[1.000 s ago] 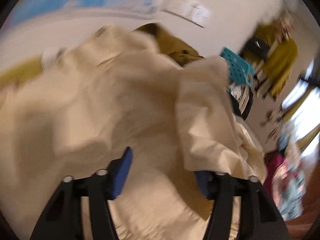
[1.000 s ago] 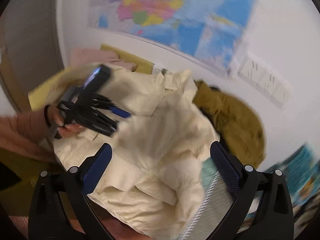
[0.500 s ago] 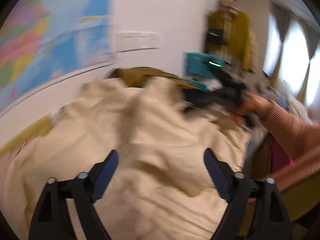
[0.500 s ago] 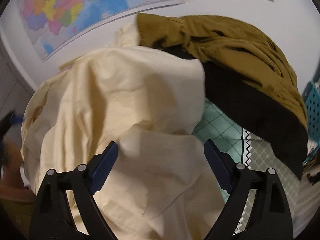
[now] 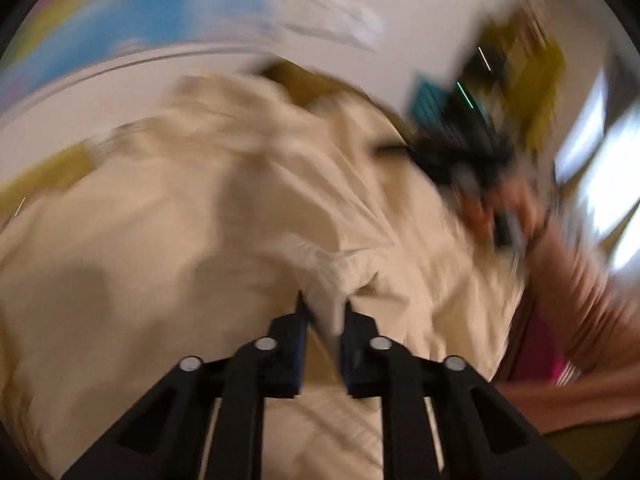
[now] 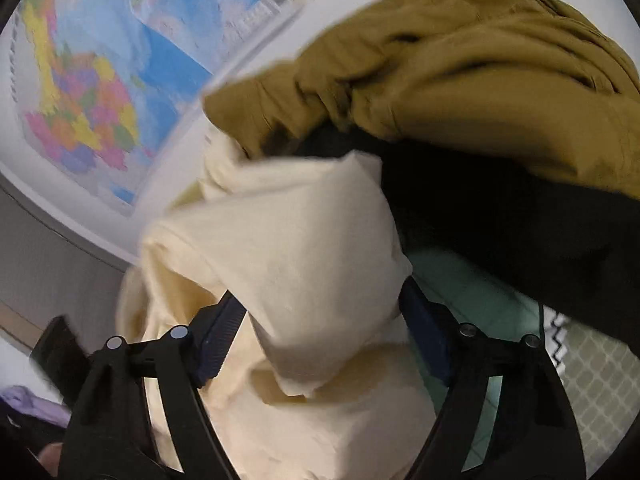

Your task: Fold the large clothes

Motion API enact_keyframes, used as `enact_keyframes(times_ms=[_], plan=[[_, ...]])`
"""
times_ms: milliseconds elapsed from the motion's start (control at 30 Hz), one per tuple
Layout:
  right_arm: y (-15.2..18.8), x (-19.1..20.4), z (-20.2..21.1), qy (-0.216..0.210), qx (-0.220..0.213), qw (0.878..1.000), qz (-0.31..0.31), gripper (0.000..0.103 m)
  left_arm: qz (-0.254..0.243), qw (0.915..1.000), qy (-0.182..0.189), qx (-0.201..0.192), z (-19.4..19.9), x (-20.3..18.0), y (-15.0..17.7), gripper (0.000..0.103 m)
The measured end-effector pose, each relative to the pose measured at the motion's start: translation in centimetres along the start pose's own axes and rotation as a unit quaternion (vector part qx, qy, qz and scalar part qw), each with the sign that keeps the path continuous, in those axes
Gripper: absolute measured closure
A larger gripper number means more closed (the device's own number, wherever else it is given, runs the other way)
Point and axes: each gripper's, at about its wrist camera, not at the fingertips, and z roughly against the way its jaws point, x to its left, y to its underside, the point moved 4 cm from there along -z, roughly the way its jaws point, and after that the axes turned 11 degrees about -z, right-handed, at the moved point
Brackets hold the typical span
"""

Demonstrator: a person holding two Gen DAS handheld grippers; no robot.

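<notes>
- cream garment (image 5: 224,216), large and rumpled, fills most of the left wrist view; it lies heaped below a wall with a coloured map (image 5: 132,4), blurred here.
- left gripper (image 5: 325,312): fingers drawn nearly together, pinching a raised ridge of the cream cloth between the blue pads (image 5: 301,334). a peak of fabric stands up just above the tips, creases running away from it.
- right gripper (image 6: 322,312): jaws wide but closing. a thick folded lobe of the same cream garment (image 6: 296,248) sits between the fingers, bulging up above them. left pad (image 6: 218,340) lies right at the edge of the fabric, right pad (image 6: 424,336) just beside the lobe's other side; cannot tell whether either pad presses on it yet.
- in the left wrist view the right gripper shows as a black blur at upper right, with the person's hand (image 5: 500,216) and a pinkish ribbed sleeve (image 5: 580,300) behind it, at the far side of the garment.
- mustard-brown garment (image 6: 460,64) bunched beyond the cream one, top right of the right wrist view, its cuff end touching the cream cloth; a black garment (image 6: 500,224) lies under it.
- teal patterned cover (image 6: 472,292) visible beneath the clothes, to the right of the cream lobe.
- map (image 6: 100,92) on the white wall, upper left of the right wrist view, sharp enough to see coloured regions.
- bright window (image 5: 600,184) at far right of the left wrist view; all smeared by motion.
</notes>
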Motion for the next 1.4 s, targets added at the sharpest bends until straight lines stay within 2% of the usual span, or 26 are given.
enact_keyframes(times_ms=[100, 133, 200, 233, 300, 367, 400, 467, 500, 567, 633, 667, 700, 733, 767, 800, 900, 967, 1033, 1067, 1100, 1133, 1200, 1267, 1333, 1400], plan=[[-0.6, 0.5, 1.4, -0.022, -0.017, 1.0, 0.007, 0.016, 0.129, 0.9905, -0.034, -0.035, 3.8, 7.9, 1.1, 0.096], [-0.5, 0.5, 1.5, -0.016, -0.018, 1.0, 0.014, 0.01, 0.15, 0.9861, -0.066, -0.029, 4.6, 9.6, 2.0, 0.095], [-0.3, 0.4, 0.8, 0.012, -0.012, 1.0, 0.024, 0.008, 0.17, 0.9786, -0.116, -0.01, 4.7, 11.9, 2.9, 0.081], [-0.3, 0.2, 0.5, 0.018, -0.008, 1.0, 0.023, 0.008, 0.169, 0.978, -0.122, -0.005, 4.7, 12.1, 3.1, 0.077], [-0.3, -0.2, -0.7, 0.021, 0.004, 1.0, 0.015, 0.008, 0.143, 0.9854, -0.091, -0.012, 4.9, 11.2, 3.1, 0.042], [-0.2, -0.4, -1.5, 0.014, 0.016, 1.0, 0.015, 0.019, 0.083, 0.9945, -0.044, -0.045, 5.4, 8.5, 2.7, 0.026], [-0.3, -0.2, -1.9, 0.017, 0.018, 1.0, 0.015, 0.021, 0.051, 0.9964, -0.042, -0.053, 5.5, 7.3, 2.5, 0.025], [-0.2, 0.2, -1.9, 0.016, 0.015, 0.999, 0.023, 0.043, -0.011, 0.9978, -0.047, -0.045, 5.0, 4.8, 2.5, 0.013], [-0.3, 0.5, -1.7, 0.015, 0.012, 0.999, 0.027, 0.048, -0.041, 0.9964, -0.067, -0.033, 4.2, 3.8, 2.4, 0.006], [-0.4, 1.1, -1.3, 0.028, 0.005, 0.999, 0.041, 0.058, -0.071, 0.9933, -0.091, 0.011, 1.8, 3.2, 2.4, 0.007], [-0.6, 1.7, -1.0, 0.031, 0.006, 0.998, 0.049, 0.066, -0.072, 0.9913, -0.087, 0.068, -1.1, 3.8, 2.8, 0.008], [-0.6, 1.9, -0.6, 0.032, 0.004, 0.998, 0.054, 0.076, -0.07, 0.9902, -0.083, 0.087, -2.2, 4.2, 3.1, 0.019], [-0.6, 2.1, -0.2, 0.031, -0.001, 0.998, 0.06, 0.082, -0.062, 0.988, -0.09, 0.109, -3.3, 4.8, 3.0, 0.046], [-0.7, 2.5, 0.6, 0.033, -0.007, 0.997, 0.068, 0.089, -0.049, 0.9875, -0.087, 0.122, -3.9, 5.3, 2.7, 0.062], [-0.8, 2.9, 1.4, 0.034, -0.012, 0.997, 0.075, 0.094, -0.024, 0.9897, -0.073, 0.121, -4.0, 6.1, 2.0, 0.078], [-0.9, 3.3, 2.2, 0.035, -0.02, 0.996, 0.08, 0.095, -0.005, 0.9918, -0.067, 0.109, -3.7, 6.8, 1.2, 0.101], [-2.2, 3.9, 5.9, 0.024, -0.042, 0.995, 0.083, 0.097, 0.078, 0.9956, 0.013, 0.051, -1.1, 9.3, -1.2, 0.1], [-3.2, 2.7, 6.4, 0.035, -0.039, 0.997, 0.064, 0.09, 0.108, 0.9935, 0.006, 0.036, -0.5, 11.0, -1.9, 0.097], [-4.1, 0.3, 5.2, 0.082, -0.029, 0.996, 0.03, 0.072, 0.106, 0.9921, -0.054, 0.04, -0.6, 12.3, -1.8, 0.076], [-4.3, -0.6, 4.3, 0.103, -0.023, 0.994, 0.02, 0.053, 0.097, 0.9929, -0.059, 0.036, -0.9, 12.6, -1.9, 0.059], [-4.3, -1.3, 3.6, 0.118, -0.021, 0.993, 0.014, 0.046, 0.087, 0.9946, -0.049, 0.027, -1.1, 12.3, -1.9, 0.047], [-4.2, -1.8, 3.2, 0.132, -0.027, 0.991, 0.01, 0.04, 0.075, 0.996, -0.043, 0.022, -1.1, 11.8, -1.9, 0.044], [-3.7, -1.9, 3.1, 0.116, -0.039, 0.992, 0.011, 0.038, 0.015, 0.9994, -0.027, 0.014, -1.1, 9.7, -1.4, 0.032], [-2.9, -1.2, 3.7, 0.109, -0.062, 0.992, 0.024, 0.023, -0.039, 0.9982, -0.041, 0.021, -1.2, 7.9, -0.9, 0.02], [-2.0, -0.4, 4.6, 0.111, -0.081, 0.989, 0.051, 0.022, -0.108, 0.9918, -0.061, 0.032, -1.9, 4.9, -0.2, 0.019], [-1.3, 0.3, 4.9, 0.108, -0.081, 0.988, 0.069, 0.018, -0.16, 0.982, -0.089, 0.049, -3.2, 3.0, 0.2, 0.01]])
